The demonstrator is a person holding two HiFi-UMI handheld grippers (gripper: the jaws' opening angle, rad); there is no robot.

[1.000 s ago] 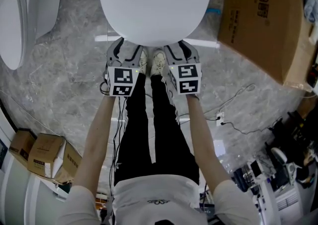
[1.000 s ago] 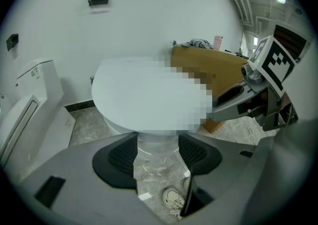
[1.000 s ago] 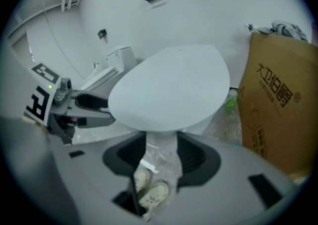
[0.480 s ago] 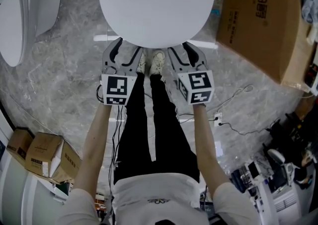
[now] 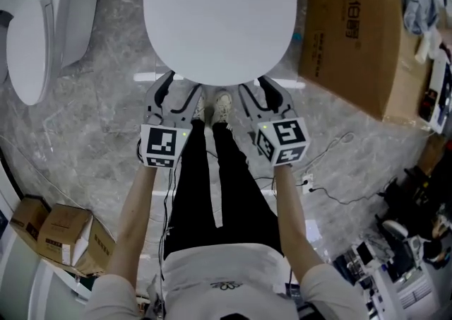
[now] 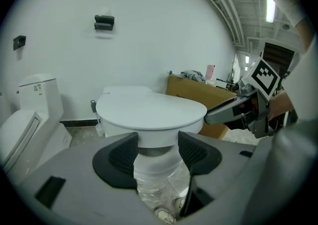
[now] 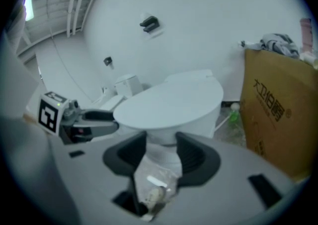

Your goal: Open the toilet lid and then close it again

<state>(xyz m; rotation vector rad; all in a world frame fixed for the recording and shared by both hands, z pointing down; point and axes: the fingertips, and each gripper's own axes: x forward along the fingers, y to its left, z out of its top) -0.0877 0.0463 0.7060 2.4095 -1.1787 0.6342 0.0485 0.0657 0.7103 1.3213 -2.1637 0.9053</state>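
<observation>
The white toilet lid [image 5: 220, 15] lies shut on the bowl straight ahead of me. My left gripper [image 5: 173, 91] hovers just short of the lid's front rim, left of centre, and it is open with nothing between its jaws. My right gripper [image 5: 266, 92] hangs at the same height right of centre, also open and holding nothing. In the left gripper view the lid [image 6: 149, 110] shows beyond the left gripper [image 6: 156, 145], apart from it. The right gripper view has the lid [image 7: 171, 101] above the right gripper [image 7: 161, 152]. Neither gripper touches the lid.
A second white toilet [image 5: 32, 36] stands at the far left. A large cardboard box [image 5: 353, 36] sits close to the right of the toilet. Small cartons [image 5: 56, 230] lie at lower left. Cables [image 5: 325, 177] and equipment clutter the floor at lower right. My shoes [image 5: 214, 105] stand at the bowl's foot.
Both grippers have drawn back a little from the lid's front rim toward my body, and the right one has spread outward. The lid has stayed shut.
</observation>
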